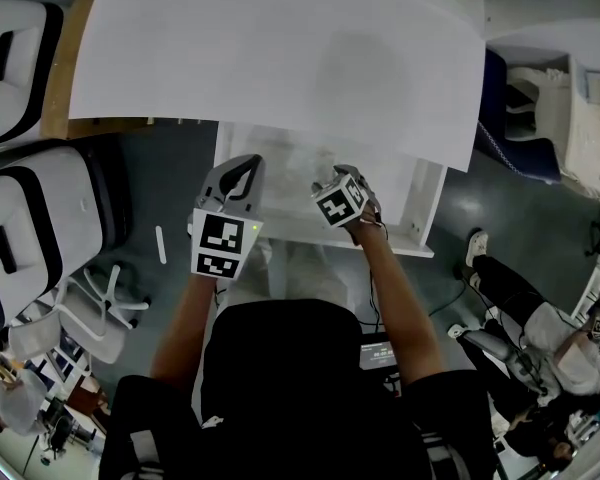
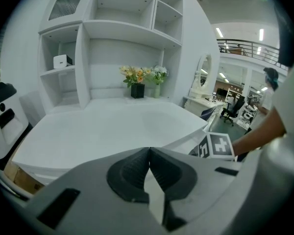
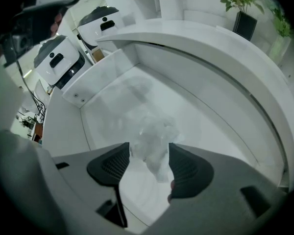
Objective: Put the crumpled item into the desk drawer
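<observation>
The crumpled item (image 3: 154,138), a wad of clear plastic, hangs between the pads of my right gripper (image 3: 149,151) just above the floor of the open white drawer (image 3: 196,102). The pads stand wide and do not squeeze it, so this gripper is open. In the head view the right gripper (image 1: 350,175) points steeply down into the drawer (image 1: 412,246) under the desk top (image 1: 280,58); the wad is hidden there. My left gripper (image 1: 242,170) hovers at the drawer's left side. Its fingertips meet with nothing between them in the left gripper view (image 2: 149,151).
White machines with black trim (image 1: 30,218) stand to the left of the desk, with a white chair base (image 1: 105,308) nearer me. A blue chair (image 1: 515,128) and seated people are at the right. A shelf unit with a flower vase (image 2: 137,82) rises behind the desk.
</observation>
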Motion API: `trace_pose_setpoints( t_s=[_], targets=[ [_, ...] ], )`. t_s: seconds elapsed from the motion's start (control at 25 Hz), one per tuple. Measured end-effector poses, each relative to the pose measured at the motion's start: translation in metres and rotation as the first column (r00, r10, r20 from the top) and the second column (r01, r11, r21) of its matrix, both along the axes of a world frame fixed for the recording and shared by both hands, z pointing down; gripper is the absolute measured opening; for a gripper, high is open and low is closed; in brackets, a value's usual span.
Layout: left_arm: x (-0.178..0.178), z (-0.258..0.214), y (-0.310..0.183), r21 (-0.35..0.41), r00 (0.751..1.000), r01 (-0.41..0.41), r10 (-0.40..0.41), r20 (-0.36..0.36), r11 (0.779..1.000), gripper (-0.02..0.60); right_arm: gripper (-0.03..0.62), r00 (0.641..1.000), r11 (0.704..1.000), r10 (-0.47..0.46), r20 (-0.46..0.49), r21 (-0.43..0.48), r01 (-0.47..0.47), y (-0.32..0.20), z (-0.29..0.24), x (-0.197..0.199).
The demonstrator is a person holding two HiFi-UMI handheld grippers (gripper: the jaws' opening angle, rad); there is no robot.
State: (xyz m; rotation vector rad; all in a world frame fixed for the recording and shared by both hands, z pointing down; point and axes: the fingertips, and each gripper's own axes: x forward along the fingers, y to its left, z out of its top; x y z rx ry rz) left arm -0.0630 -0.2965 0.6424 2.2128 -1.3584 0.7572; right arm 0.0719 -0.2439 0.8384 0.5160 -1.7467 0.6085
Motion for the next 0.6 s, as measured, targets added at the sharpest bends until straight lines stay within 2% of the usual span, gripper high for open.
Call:
trace_pose_setpoints(
  t_s=[0.32, 0.6],
  targets=[
    [0.0, -0.007, 0.0, 0.013, 1.0, -0.016, 0.016, -0.003, 1.0, 0.008, 0.23, 1.0, 0.999, 0.024, 0.006, 0.024, -0.024, -0.002, -0.013, 0.002],
    [0.006, -0.026, 0.001, 0.056, 0.999, -0.054, 0.054, 0.01, 0.997, 0.008, 0.158, 0.998, 0.993, 0.059, 0.02, 0.105, -0.061, -0.009, -0.042, 0.005]
  ],
)
